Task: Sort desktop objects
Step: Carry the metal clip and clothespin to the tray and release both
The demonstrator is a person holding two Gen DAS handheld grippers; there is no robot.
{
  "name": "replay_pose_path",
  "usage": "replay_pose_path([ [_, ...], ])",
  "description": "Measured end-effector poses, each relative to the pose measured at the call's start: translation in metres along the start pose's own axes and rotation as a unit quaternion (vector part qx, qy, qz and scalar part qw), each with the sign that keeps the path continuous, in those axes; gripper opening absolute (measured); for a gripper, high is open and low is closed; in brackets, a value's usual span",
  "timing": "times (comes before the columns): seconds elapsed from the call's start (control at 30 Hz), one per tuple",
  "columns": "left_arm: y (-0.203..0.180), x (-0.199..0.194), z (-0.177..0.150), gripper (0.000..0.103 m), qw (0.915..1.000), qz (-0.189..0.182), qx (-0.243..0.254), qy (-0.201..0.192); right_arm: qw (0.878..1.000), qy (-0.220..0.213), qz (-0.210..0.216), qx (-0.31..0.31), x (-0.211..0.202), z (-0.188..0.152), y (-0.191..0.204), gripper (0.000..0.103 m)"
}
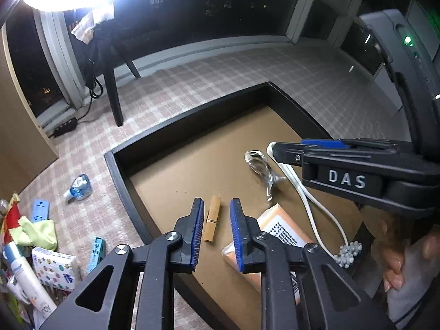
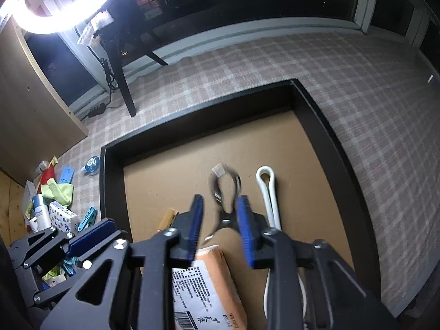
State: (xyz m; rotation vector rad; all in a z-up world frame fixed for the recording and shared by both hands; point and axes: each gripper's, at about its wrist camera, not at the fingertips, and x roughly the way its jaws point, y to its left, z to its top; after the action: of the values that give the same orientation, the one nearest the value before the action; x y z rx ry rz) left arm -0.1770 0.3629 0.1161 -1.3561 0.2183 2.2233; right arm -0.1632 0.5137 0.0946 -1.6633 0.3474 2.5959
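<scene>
Both tools are held apart over the tray: the left tool above a clothespin, the right tool above a blurred ring (unidentifiable).

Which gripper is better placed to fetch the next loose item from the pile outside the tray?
Left, probably. The left gripper is open and empty on the side nearest the pile; the right gripper is open over the tray, farther away.

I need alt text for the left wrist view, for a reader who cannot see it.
The open left gripper hovers over a dark tray, its fingers either side of a wooden clothespin. The tray also holds an orange packet, a white cable and a clear object; the right gripper reaches in from the right.
</scene>
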Motion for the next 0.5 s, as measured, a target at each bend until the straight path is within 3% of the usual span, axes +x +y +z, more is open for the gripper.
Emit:
replay_pose_path([
  [0.07,0.003,-0.005,-0.002,0.019,1.0000,-0.002,-0.006,-0.003,1.000,-0.008,0.007,-0.001,-0.006,-0.002,0.002,0.045],
  [0.5,0.044,-0.027,-0.022,0.025,0.9984,0.048,-0.029,-0.008,0.997,-0.009,0.045,-0.054,-0.011,-0.011,0.049,0.049],
])
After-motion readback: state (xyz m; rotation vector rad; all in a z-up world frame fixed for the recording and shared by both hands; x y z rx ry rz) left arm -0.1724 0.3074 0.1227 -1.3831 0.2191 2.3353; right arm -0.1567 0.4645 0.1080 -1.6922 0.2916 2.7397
